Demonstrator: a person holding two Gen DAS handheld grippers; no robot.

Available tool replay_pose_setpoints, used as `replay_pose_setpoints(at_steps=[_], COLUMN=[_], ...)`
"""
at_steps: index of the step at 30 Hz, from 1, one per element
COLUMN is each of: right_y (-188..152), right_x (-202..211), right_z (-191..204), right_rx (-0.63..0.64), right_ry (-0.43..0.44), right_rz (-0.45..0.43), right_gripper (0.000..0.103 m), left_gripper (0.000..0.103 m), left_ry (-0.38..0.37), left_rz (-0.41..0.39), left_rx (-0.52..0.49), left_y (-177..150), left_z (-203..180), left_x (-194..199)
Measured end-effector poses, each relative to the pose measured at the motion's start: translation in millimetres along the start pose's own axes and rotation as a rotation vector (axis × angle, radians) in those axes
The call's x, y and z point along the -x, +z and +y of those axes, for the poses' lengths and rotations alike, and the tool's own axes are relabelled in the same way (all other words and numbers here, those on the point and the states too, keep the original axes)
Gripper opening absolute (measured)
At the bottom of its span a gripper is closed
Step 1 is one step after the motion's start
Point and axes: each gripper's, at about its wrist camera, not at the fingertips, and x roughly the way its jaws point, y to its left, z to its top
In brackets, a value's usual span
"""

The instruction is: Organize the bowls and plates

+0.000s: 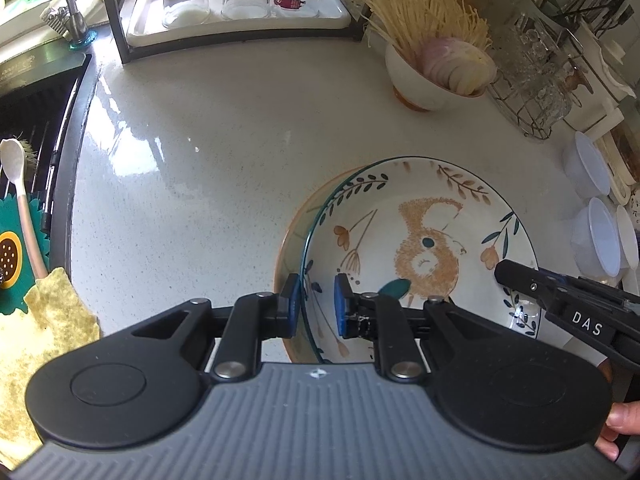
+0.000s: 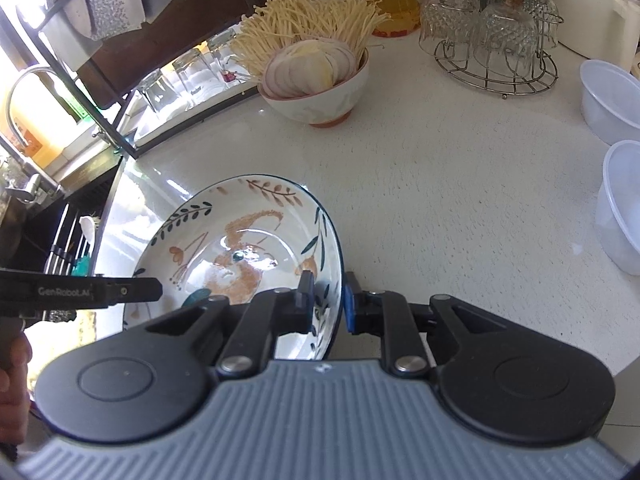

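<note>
A white bowl with a dark blue rim, leaf sprigs and a brown animal picture sits near the front of the white counter. In the left wrist view it rests in or just over an orange-rimmed dish, of which only the left edge shows. My left gripper is shut on the bowl's left rim, one blue pad inside and one outside. My right gripper is shut on the opposite, right rim. Each gripper shows in the other's view: the right gripper and the left gripper.
A bowl of enoki mushrooms and sliced onion stands behind. A wire rack of glass cups and clear plastic tubs are at the right. The dark sink lies left, with a rack of upturned glasses behind it.
</note>
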Motion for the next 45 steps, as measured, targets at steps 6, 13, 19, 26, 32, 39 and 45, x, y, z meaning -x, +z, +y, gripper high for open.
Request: replay_pose_setpoints(at_steps=[6, 13, 19, 26, 32, 39, 45], right_y=[4, 8, 11, 13, 21, 30, 37], right_x=[-6, -9, -7, -2, 21, 59, 94], right_z=[0, -2, -4, -3, -1, -3, -9], right_rx=[0.0, 0.0, -0.008, -0.018, 0.012, 0.03, 0.047], right_ry=[0.005, 0.011, 0.034, 0.046, 0.044, 0.058, 0.07], right_rz=[0.011, 0.019, -0.003, -0.033, -0.093, -0.163, -0.227], right_gripper=[0.02, 0.021, 0.021, 0.021, 0.021, 0.021, 0.021], left_gripper=[0.031, 0.033, 0.044, 0.047, 0.047, 0.047, 0.047], left_ry=[-0.026, -0.035, 0.012, 0.014, 0.024, 0.004, -0.005], left_rz=[0.021, 0.057, 0.072, 0.017, -0.065, -0.177, -0.239], left_rx=[0.009, 0.037, 0.013, -0.025, -0.051, -0.051, -0.046], left_y=[3, 7, 8, 5, 4, 6, -1], left_z=[1, 4, 2, -4, -19, -45, -67], left_x=[3, 6, 13, 26, 45, 82, 102])
